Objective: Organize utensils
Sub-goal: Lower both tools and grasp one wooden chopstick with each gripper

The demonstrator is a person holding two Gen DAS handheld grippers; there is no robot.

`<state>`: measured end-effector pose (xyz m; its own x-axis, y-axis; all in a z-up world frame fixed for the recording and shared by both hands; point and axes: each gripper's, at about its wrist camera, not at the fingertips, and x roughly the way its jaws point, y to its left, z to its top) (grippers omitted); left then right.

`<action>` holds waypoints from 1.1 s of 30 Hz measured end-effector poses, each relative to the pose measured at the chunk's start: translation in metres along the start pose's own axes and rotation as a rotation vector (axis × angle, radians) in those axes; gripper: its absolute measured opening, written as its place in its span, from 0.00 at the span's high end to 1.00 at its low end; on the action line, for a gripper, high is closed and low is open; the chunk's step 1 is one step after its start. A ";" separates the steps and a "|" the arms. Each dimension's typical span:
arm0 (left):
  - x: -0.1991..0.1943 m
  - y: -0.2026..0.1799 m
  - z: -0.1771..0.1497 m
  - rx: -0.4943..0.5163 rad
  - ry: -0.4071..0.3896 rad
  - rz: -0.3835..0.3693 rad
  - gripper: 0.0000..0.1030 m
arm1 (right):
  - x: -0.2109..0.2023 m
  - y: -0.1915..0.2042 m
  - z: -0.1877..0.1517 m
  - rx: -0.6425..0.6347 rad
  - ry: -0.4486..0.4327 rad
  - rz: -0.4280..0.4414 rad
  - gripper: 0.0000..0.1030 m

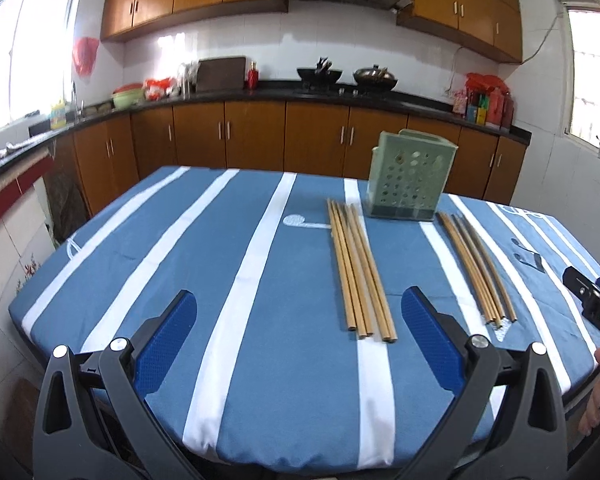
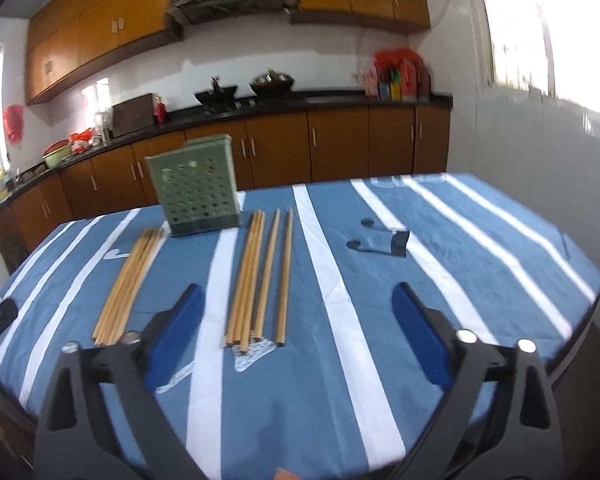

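Two bundles of wooden chopsticks lie on the blue striped tablecloth (image 1: 148, 240). The left bundle (image 1: 358, 272) (image 2: 130, 280) and the right bundle (image 1: 476, 268) (image 2: 260, 276) flank a green perforated utensil holder (image 1: 410, 176) (image 2: 196, 188) standing upright behind them. My left gripper (image 1: 300, 314) hovers open over the cloth, short of the left bundle, nothing between its blue pads (image 1: 168, 344). My right gripper (image 2: 300, 308) is open too, with the near ends of the right bundle lying just beyond its left pad (image 2: 176, 336). The right gripper's tip shows at the left wrist view's right edge (image 1: 596, 300).
Brown kitchen cabinets and a black counter (image 1: 260, 92) with woks and jars run behind the table. A small dark clip-like object (image 2: 398, 242) sits on the cloth right of the chopsticks. The table's near edge (image 1: 300, 464) lies just under both grippers. A person's hand (image 1: 596, 396) shows at the far right.
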<state>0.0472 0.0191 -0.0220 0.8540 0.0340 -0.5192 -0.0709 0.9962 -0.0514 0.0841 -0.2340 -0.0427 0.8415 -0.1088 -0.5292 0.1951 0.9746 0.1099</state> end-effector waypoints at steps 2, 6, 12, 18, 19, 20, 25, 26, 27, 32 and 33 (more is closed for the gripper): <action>0.008 0.005 0.003 -0.007 0.025 -0.008 0.02 | 0.018 -0.003 0.004 0.019 0.056 0.012 0.32; 0.029 0.013 0.011 -0.020 0.085 -0.026 0.02 | 0.065 -0.004 0.010 0.038 0.199 0.027 0.58; 0.061 0.021 0.021 -0.027 0.184 -0.049 0.18 | 0.117 0.003 0.005 0.069 0.345 0.072 0.78; 0.087 0.016 0.019 -0.038 0.266 -0.126 0.38 | 0.131 0.014 0.001 -0.013 0.352 0.030 0.92; 0.089 0.015 0.019 -0.035 0.274 -0.136 0.40 | 0.131 0.012 0.001 -0.012 0.351 0.029 0.92; 0.092 0.011 0.019 -0.028 0.286 -0.152 0.44 | 0.131 0.010 0.001 -0.002 0.352 0.032 0.92; 0.108 -0.007 0.016 0.019 0.344 -0.204 0.59 | 0.133 0.006 0.003 -0.008 0.345 0.025 0.92; 0.113 -0.010 0.015 0.034 0.357 -0.202 0.63 | 0.132 0.007 0.003 -0.017 0.342 0.020 0.92; 0.116 -0.013 0.013 0.043 0.369 -0.200 0.65 | 0.133 0.008 0.003 -0.021 0.340 0.019 0.92; 0.127 -0.017 0.010 0.069 0.404 -0.182 0.70 | 0.133 0.007 0.003 -0.031 0.335 0.020 0.92; 0.128 -0.017 0.011 0.073 0.404 -0.176 0.71 | 0.133 0.008 0.003 -0.034 0.334 0.019 0.92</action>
<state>0.1633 0.0072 -0.0787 0.5786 -0.1566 -0.8004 0.1068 0.9875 -0.1159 0.1989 -0.2415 -0.1094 0.6319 -0.0261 -0.7746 0.1595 0.9824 0.0970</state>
